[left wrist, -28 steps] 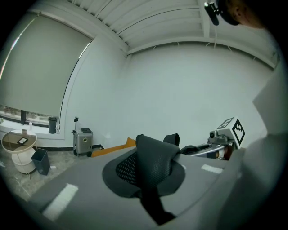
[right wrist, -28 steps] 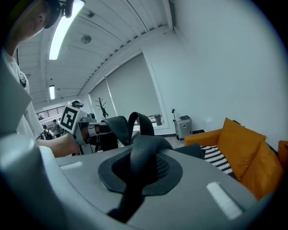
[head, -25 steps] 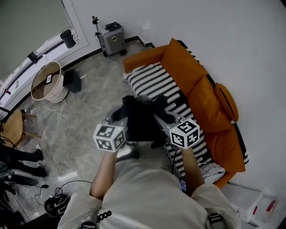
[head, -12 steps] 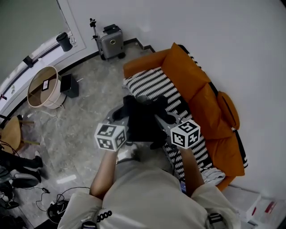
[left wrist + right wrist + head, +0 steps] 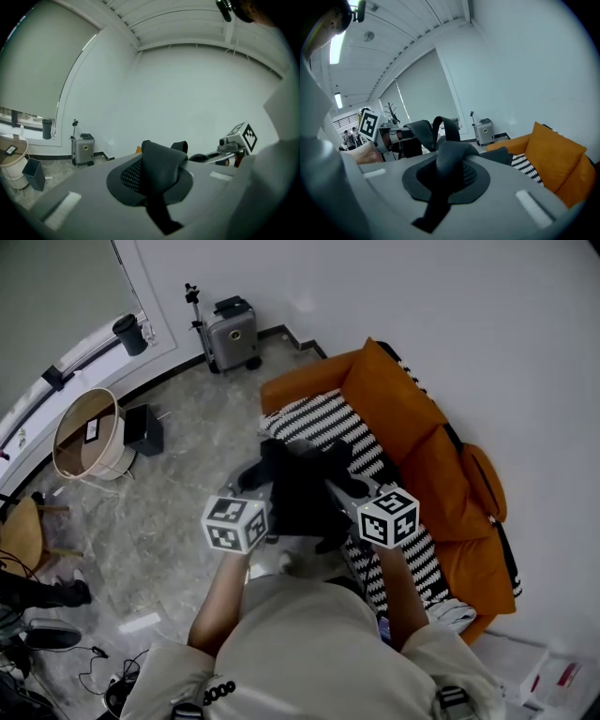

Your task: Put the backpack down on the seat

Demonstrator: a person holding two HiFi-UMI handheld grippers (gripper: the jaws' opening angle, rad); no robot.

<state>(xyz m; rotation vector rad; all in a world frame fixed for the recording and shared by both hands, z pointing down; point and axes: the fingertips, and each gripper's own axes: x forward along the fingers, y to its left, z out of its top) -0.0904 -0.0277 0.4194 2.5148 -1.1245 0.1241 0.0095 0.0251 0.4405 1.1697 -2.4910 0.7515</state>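
White walls and a grey stone floor point(image 5: 178, 484) frame the room, with a silver suitcase point(image 5: 232, 329) parked at the far wall. An orange sofa point(image 5: 422, 437) stands along the right-hand wall, and its seat point(image 5: 328, 418) is covered by a black-and-white striped throw. No bag lies on that seat yet.

The black backpack point(image 5: 305, 493) hangs in the air in front of the person, between the two marker cubes. From the head view it sits over the front edge of the striped seat, partly above the floor beside it. How high it hangs above the cushion cannot be told.

The left tongs point(image 5: 157, 183) are clamped tight on a padded mesh strap point(image 5: 159, 164), which bulges up out of the closed jaws. The right tongs point(image 5: 450, 180) are clamped just as tight on the second strap point(image 5: 452, 161), with the sofa's orange back cushion showing beyond it.

By my reading, the pick-up and most of the carry are finished: the bag is lifted, held by both straps, and brought near the sofa. What remains is to bring it fully over the striped seat, lower it until the cushion takes its weight, and then let both straps go.
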